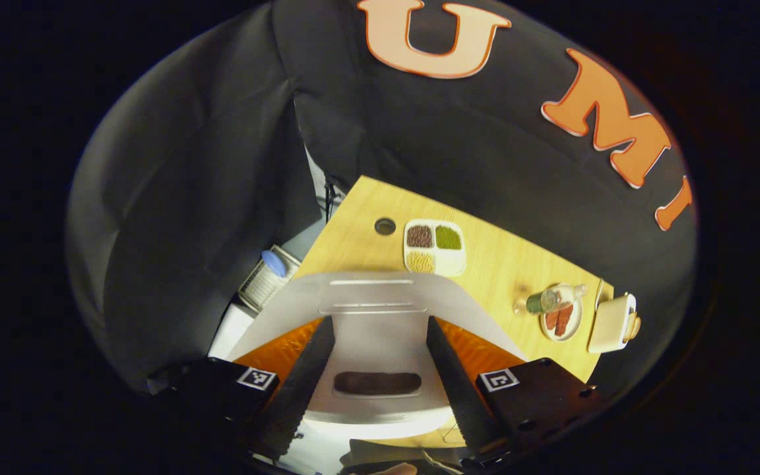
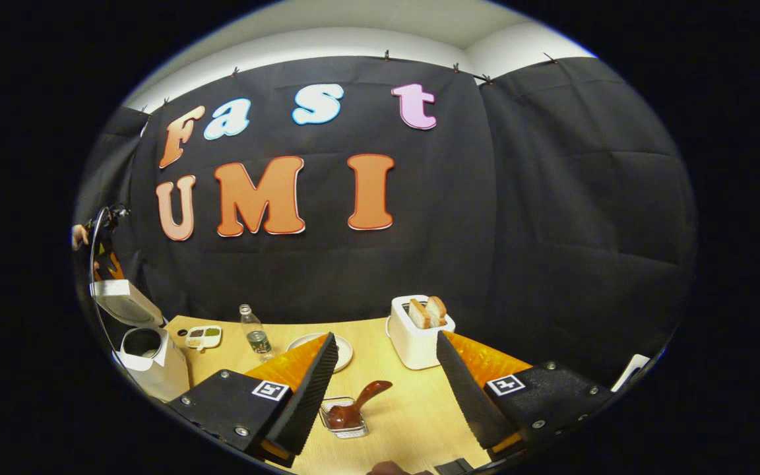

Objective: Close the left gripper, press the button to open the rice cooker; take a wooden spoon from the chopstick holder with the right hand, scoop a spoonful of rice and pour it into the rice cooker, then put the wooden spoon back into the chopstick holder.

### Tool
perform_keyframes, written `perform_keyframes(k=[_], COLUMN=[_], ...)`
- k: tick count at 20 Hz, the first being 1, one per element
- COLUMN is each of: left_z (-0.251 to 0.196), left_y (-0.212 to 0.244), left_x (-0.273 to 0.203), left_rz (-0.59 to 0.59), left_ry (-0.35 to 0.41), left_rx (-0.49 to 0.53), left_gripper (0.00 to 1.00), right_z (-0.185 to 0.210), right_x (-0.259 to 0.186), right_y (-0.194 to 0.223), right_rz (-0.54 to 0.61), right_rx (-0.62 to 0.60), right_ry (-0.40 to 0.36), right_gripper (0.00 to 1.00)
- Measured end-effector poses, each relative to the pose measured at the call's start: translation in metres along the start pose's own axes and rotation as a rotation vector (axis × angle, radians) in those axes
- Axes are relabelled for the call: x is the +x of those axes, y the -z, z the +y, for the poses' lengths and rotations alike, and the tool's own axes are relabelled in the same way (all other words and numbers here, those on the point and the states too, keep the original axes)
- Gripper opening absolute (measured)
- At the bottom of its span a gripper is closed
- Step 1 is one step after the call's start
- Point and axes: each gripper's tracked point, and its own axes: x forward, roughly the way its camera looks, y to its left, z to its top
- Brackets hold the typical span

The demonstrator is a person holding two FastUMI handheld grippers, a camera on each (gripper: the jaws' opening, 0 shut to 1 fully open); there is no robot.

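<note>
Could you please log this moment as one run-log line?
rice cooker: lid up | wooden spoon: in holder | right gripper: open, above spoon | left gripper: open

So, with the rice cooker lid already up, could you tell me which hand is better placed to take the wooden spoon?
The right. Its open tongs point down at the wooden spoon in its holder, just ahead. The left tongs are over the rice cooker.

Left gripper (image 1: 380, 330): fingers spread apart, holding nothing. Right gripper (image 2: 386, 369): fingers spread wide apart too, holding nothing, pointing forward.
</note>
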Motion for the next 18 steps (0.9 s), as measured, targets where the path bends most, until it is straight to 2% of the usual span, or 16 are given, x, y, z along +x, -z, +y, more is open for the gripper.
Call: perform_keyframes(k=[1,2,3,4,5,6,7,11,15,17,18], left_z=[-0.001,0.000,0.000,0.002,0.001,0.001,0.000,0.003,-0.001,0.000,0.000], left_y=[0.018,0.034,0.048,0.060,0.070,0.078,0.089,0.112,0.105,0.103,0.103], left_x=[0.006,0.012,0.019,0.028,0.034,0.041,0.046,0.069,0.072,0.069,0.069], left_rz=[0.043,0.081,0.111,0.133,0.149,0.162,0.178,0.216,0.148,0.113,0.095], left_ry=[0.001,-0.004,-0.013,-0.025,-0.033,-0.042,-0.047,-0.054,-0.037,-0.028,-0.026], left_rx=[-0.004,0.002,0.014,0.028,0.031,0.024,0.012,-0.024,0.055,0.045,0.040], left_gripper=[0.99,0.95,0.99,0.99,0.99,0.95,0.99,0.99,0.99,0.99,0.94], right_z=[0.003,0.005,0.007,0.009,0.012,0.015,0.018,0.026,0.029,0.032,0.034], right_x=[0.003,0.005,0.008,0.010,0.013,0.014,0.016,0.021,0.024,0.024,0.025], right_y=[0.001,0.003,0.005,0.006,0.006,0.007,0.007,0.011,0.017,0.019,0.018], right_rz=[-0.002,0.000,0.004,0.008,0.010,0.011,0.011,0.019,0.005,0.009,0.009], right_rx=[-0.008,-0.017,-0.023,-0.023,-0.019,-0.016,-0.016,-0.037,-0.021,-0.009,-0.004], right_ry=[-0.014,-0.024,-0.034,-0.043,-0.053,-0.062,-0.073,-0.099,-0.104,-0.115,-0.121], right_gripper=[0.94,0.93,0.93,0.93,0.93,0.94,0.94,0.93,0.94,0.93,0.94])
